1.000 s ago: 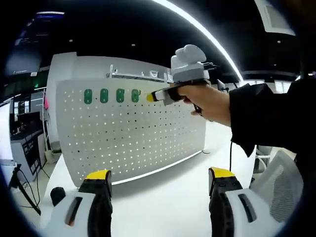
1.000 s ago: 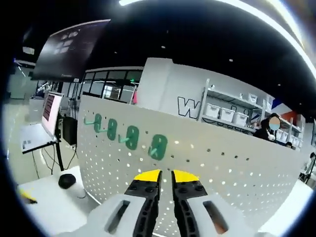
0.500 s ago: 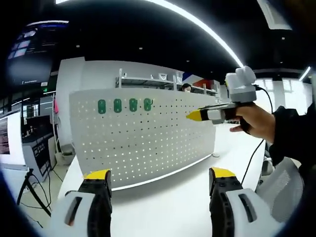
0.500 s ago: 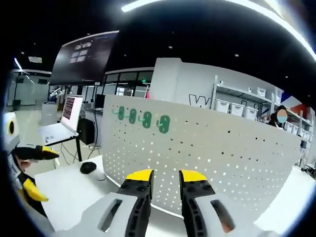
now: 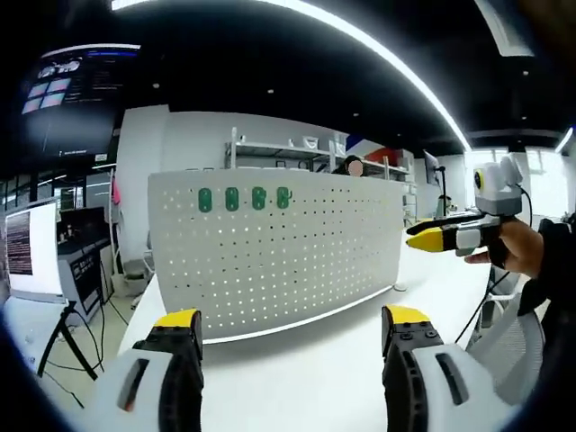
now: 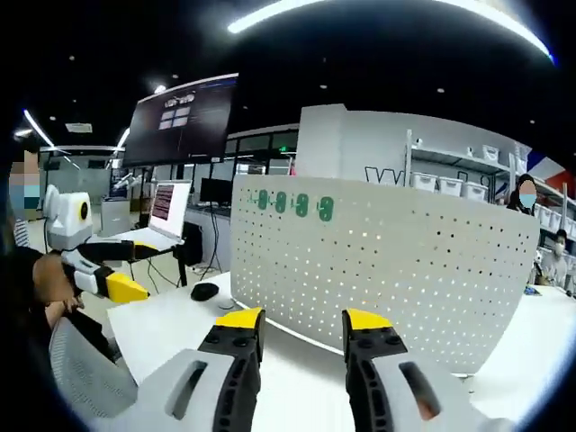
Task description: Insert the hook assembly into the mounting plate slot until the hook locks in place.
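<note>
**Both grippers empty and held back from the pegboard, four green hooks seated in its top row**

In the left gripper view, the left gripper [image 5: 288, 328] holds its yellow-tipped black jaws wide apart with nothing between them, above the white tabletop [image 5: 306, 378]. Straight ahead of the jaws, well apart from them, stands the upright white perforated mounting plate [image 5: 297, 261], curved and resting on the table. Four green plastic hook assemblies [image 5: 243, 199] sit side by side in its top row, towards the upper left of the plate as seen from this gripper. Off to the right, away from the plate, a hand [image 5: 520, 248] carries the right gripper [image 5: 423, 239], whose yellow tips look close together from here.

In the right gripper view, the right gripper [image 6: 302, 320] shows its jaws parted with an empty gap, over the same tabletop [image 6: 180, 319]. The mounting plate [image 6: 405, 279] stands ahead of it, the green hooks [image 6: 293, 204] in a row near its upper left corner. A black computer mouse [image 6: 204, 291] lies on the table left of the plate. Further left, the left gripper [image 6: 126, 288] is seen from the side, and beyond it an open laptop [image 6: 166, 211] stands on a separate desk.
</note>
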